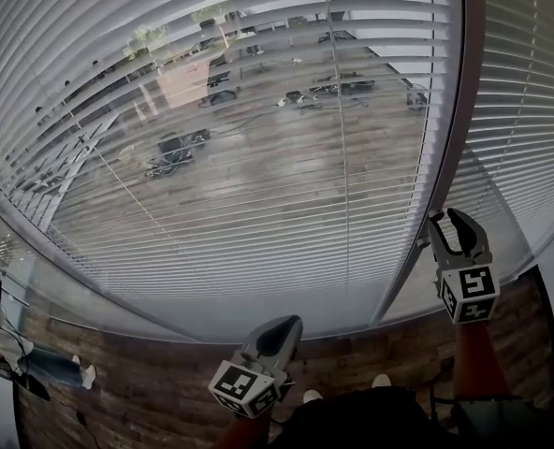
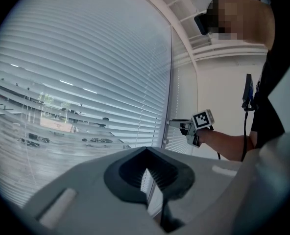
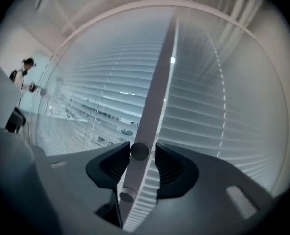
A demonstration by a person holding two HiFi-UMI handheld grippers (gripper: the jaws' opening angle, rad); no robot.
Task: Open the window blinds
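From the head view, the blinds (image 1: 258,138) fill the upper frame. The slats of the wide panel are tipped enough to show a room beyond, while the narrower panel (image 1: 530,110) at the right looks more shut. I'd judge the job partly done, with more turning left. The right tongs (image 1: 451,221) are up at the frame post (image 1: 445,157) at mid right, and the left tongs (image 1: 279,330) hang back at lower centre.

In the left gripper view, those left tongs (image 2: 146,153) have their tips together on nothing and point level at the slats. At centre right a bare forearm (image 2: 228,142) reaches level to the post.

In the right gripper view, the right tongs (image 3: 137,153) are released. A round knob (image 3: 139,151) on the post sits between the pads, with a sliver of gap on its right. A second knob (image 3: 127,196) sits just below.
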